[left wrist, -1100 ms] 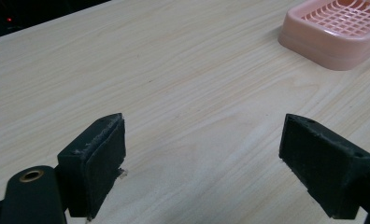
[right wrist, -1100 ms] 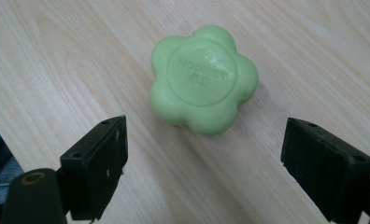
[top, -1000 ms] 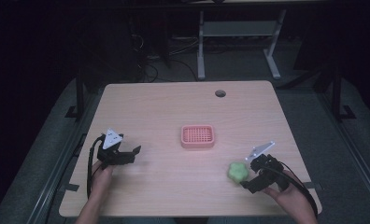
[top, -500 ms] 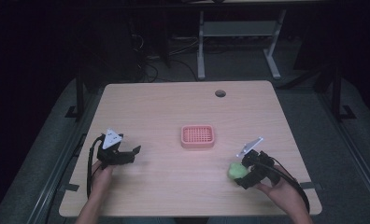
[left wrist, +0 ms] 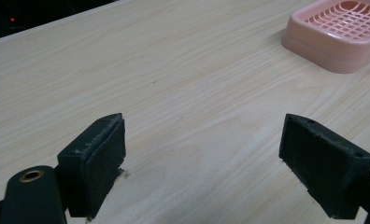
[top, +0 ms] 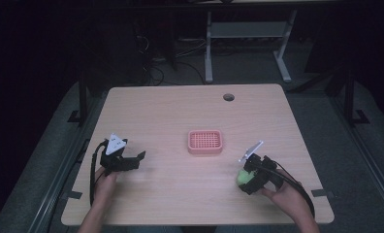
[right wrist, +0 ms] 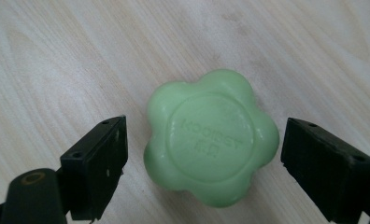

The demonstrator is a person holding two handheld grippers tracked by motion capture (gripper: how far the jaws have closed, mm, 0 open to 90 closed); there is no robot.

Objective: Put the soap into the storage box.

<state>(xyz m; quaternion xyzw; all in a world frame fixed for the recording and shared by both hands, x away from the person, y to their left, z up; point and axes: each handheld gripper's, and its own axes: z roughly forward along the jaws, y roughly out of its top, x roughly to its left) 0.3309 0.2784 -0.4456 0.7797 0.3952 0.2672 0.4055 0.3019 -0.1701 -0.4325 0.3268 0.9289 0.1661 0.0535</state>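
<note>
A green flower-shaped soap (right wrist: 211, 137) lies flat on the wooden table (top: 180, 116), lower right in the high view (top: 241, 178). My right gripper (right wrist: 204, 163) is open around it, one jaw on each side, neither touching. A pink ribbed soap dish (top: 205, 141) sits mid-table; the left gripper view has it at the upper right (left wrist: 339, 35). My left gripper (top: 140, 158) rests low at the table's left, open, with bare wood between its jaws (left wrist: 202, 161).
A round cable hole (top: 228, 97) sits near the table's far edge. Beyond the table are white desk legs (top: 208, 48) and cables on a dark floor. Bare wood lies between the dish and each gripper.
My right gripper has slid left and slightly forward onto the green soap, which now sits between its jaws. The left gripper and the dish have stayed put.
</note>
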